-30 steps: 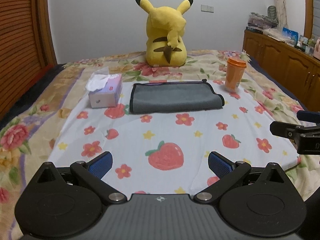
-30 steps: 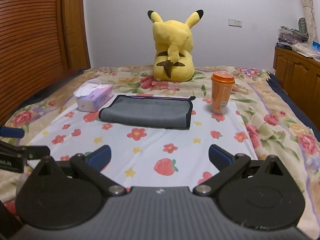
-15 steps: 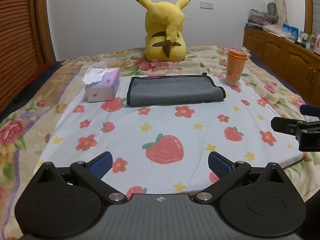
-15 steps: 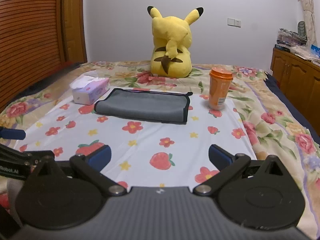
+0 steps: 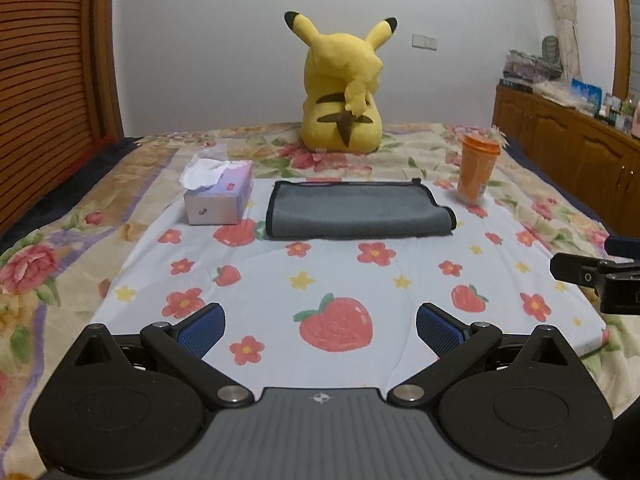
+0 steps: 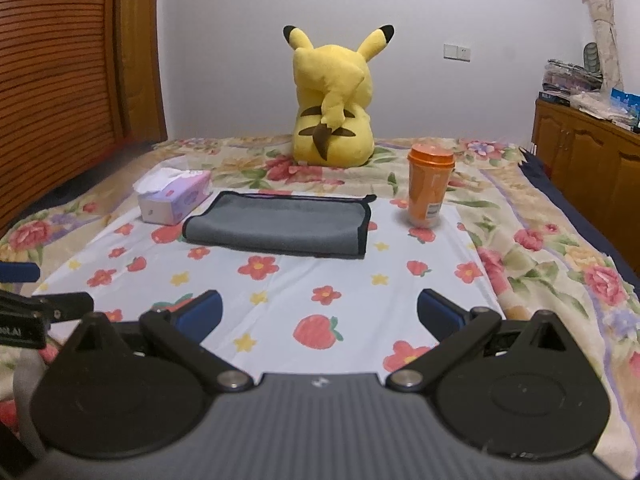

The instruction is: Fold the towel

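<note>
Your left tool (image 5: 319, 325) and right tool (image 6: 319, 310) hang wide, empty, short of the towel (image 5: 356, 210), ready to grip it.

On my right wrist feed: right gripper (image 6: 318, 312) jaws spread wide, nothing between the blue pads (image 6: 434, 306). Grey towel (image 6: 280, 225) lies folded flat on the strawberry sheet (image 6: 360, 292), well ahead. Tissue box (image 6: 174, 197) just left of it, orange cup (image 6: 429, 185) upright to its right, Pikachu plush (image 6: 334, 98) behind. Left gripper (image 6: 44, 308) at left edge.
</note>
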